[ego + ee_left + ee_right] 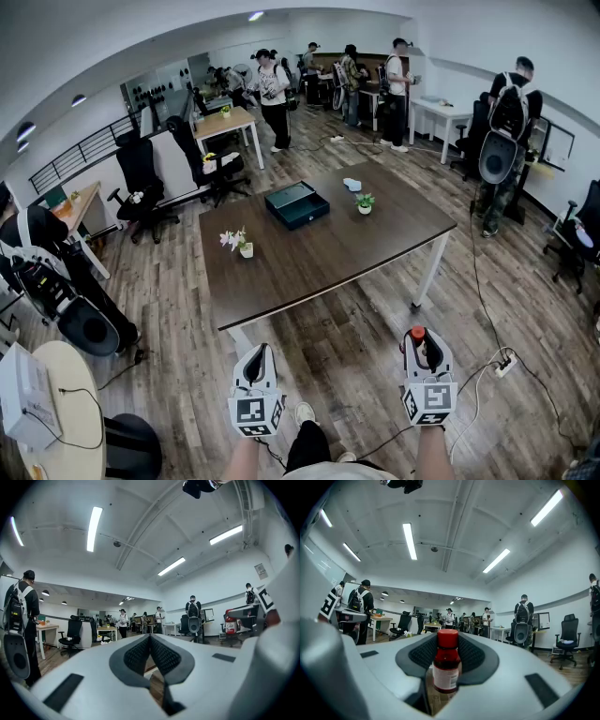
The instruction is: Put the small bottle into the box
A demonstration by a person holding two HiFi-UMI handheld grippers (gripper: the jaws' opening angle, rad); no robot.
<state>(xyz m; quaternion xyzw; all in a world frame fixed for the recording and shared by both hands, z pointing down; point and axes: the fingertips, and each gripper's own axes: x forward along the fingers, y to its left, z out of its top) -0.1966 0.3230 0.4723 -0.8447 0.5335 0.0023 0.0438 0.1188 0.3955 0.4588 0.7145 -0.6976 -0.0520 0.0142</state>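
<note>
A small bottle point(446, 667) with a red cap and dark red contents stands upright between the pads of my right gripper point(446, 663), which is shut on it. In the head view its red cap point(417, 332) pokes out of the right gripper point(418, 339), low and right over the wooden floor. My left gripper point(260, 353) hangs low and left of it, its pads point(140, 653) meeting with nothing between them. The box point(296, 204), dark teal and open-topped, lies on the far half of the brown table point(309, 258), well ahead of both grippers.
Two small potted plants point(244, 244) point(365, 202) and a pale blue object point(352, 185) share the table. A round table point(56, 403) is at my lower left. A power strip point(504, 366) and cable lie on the floor at right. Office chairs and several people fill the far room.
</note>
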